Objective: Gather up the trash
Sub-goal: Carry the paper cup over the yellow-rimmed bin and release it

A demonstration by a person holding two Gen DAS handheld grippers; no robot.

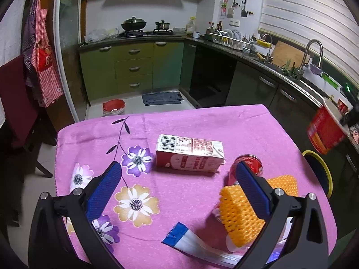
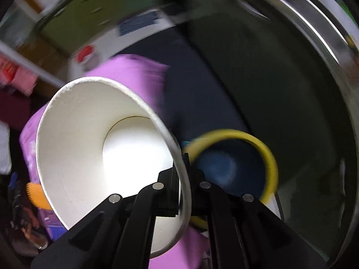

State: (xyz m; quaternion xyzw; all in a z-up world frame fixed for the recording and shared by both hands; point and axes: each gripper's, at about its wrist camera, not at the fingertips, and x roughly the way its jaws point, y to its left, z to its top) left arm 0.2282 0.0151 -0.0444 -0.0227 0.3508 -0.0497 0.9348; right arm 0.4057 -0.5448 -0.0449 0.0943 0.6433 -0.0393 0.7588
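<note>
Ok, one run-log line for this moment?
right gripper: shut on paper cup rim | above yellow-rimmed bin | left gripper: open, over table | carton: on cloth

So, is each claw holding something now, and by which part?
The right claw pinches the paper cup by its rim wall. The left claw is open and holds nothing.

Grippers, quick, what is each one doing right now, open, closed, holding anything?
Left gripper: open, holding nothing, above the pink cloth.
Right gripper: shut on the rim of the paper bowl.
</note>
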